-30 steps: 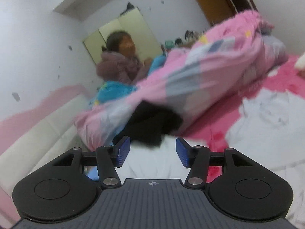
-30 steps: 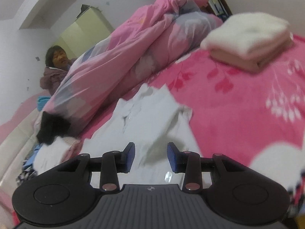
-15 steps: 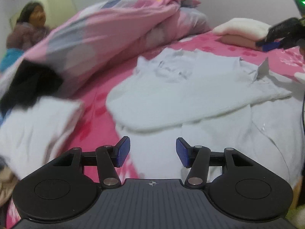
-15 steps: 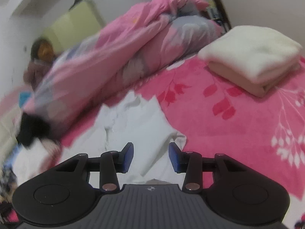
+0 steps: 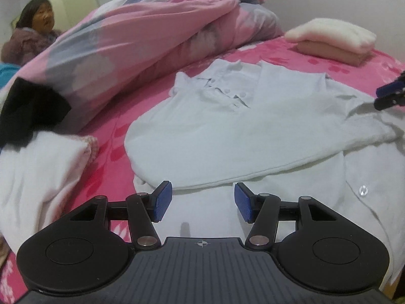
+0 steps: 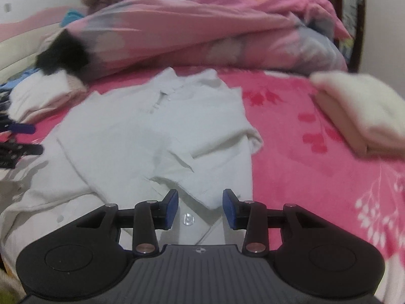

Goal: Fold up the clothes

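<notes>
A white shirt (image 5: 243, 126) lies collar-away on the bed (image 6: 316, 164), its near hem just ahead of both spread, empty tools, left (image 5: 200, 201) and right (image 6: 200, 209).

My left gripper (image 5: 202, 201) and right gripper (image 6: 200, 209) are twins: matte black bodies with a ribbed grey centre plate bearing a small crosshair mark, a round disc recessed in each rounded shoulder, silver pivot screws on black linkage arms, and fingers (image 5: 162, 201) faced with blue textured pads (image 6: 229, 209).
</notes>
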### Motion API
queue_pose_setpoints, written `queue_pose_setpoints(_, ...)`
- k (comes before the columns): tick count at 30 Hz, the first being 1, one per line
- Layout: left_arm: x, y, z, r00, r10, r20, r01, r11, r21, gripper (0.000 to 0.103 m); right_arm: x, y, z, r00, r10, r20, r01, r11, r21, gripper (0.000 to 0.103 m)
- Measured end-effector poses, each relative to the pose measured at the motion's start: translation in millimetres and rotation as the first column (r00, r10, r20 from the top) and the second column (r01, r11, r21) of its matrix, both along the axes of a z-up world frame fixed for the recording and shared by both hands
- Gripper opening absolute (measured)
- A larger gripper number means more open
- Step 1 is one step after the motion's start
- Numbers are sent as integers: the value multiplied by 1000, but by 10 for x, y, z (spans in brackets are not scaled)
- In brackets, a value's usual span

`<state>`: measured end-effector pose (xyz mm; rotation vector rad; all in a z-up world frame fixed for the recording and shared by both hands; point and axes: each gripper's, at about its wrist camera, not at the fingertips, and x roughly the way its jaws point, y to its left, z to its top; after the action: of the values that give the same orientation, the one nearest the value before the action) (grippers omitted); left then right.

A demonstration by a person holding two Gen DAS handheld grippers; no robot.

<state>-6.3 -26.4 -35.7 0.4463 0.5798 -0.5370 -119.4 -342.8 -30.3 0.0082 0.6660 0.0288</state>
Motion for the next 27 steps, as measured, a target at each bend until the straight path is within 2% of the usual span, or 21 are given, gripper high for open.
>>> queue_pose_setpoints(3,8,45,9,1000,21,-14,-22,1000,-7,56,-43,78,97,995,101,25,-100,994,-47,43)
queue_pose_setpoints(5,-3,70,9,1000,26,-18,-26,1000,-1,56,-57,186,134,983,185,20,-181,977,-113,43)
queue_pose_setpoints(6,-12,81,8,999,28,-19,-28,1000,1,56,-55,252,132,975,221,9,-217,964,-157,51)
queue_pose_setpoints(7,-24,89,4,999,28,-21,-28,1000,3,56,-55,320,120,966,257,-2,-252,946,-204,70)
queue_pose_setpoints(8,-37,97,0,999,28,-23,-28,1000,5,56,-59,392,91,956,293,-14,-286,923,-256,76)
queue_pose_setpoints(10,-65,107,-10,999,31,-25,-31,1000,4,57,-56,527,28,936,350,-43,-342,870,-355,78)
queue_pose_setpoints(12,-91,117,-20,999,29,-32,-29,1000,-5,57,0,619,-55,931,358,-72,-352,828,-437,78)
queue_pose_setpoints(14,-116,124,-31,999,25,-39,-26,1000,-15,57,95,613,-118,931,350,-105,-359,819,-448,77)
queue_pose_setpoints(16,-139,128,-40,999,16,-42,-17,1000,-22,57,187,566,-163,934,331,-136,-357,830,-430,70)
queue_pose_setpoints(17,-151,131,-45,999,12,-41,-13,1000,-24,57,223,527,-158,939,314,-142,-345,847,-405,65)
queue_pose_setpoints(18,-164,135,-50,999,7,-40,-8,1000,-25,57,258,489,-153,943,298,-149,-333,863,-380,50)
queue_pose_setpoints(19,-175,141,-57,999,4,-38,-5,1000,-25,57,294,450,-148,947,281,-156,-319,879,-354,31)
queue_pose_setpoints(20,-180,148,-67,999,3,-40,-4,1000,-26,57,307,426,-134,950,267,-158,-307,889,-340,22)
queue_pose_setpoints(21,-180,156,-78,999,3,-45,-4,1000,-27,57,284,427,-107,954,258,-152,-296,891,-345,6)
queue_pose_setpoints(24,-162,179,-128,997,15,-72,-17,999,-31,57,214,431,-25,964,230,-131,-262,896,-359,0)
queue_pose_setpoints(27,-137,215,-168,995,26,-100,-31,998,-47,57,144,434,57,973,202,-110,-229,900,-372,0)
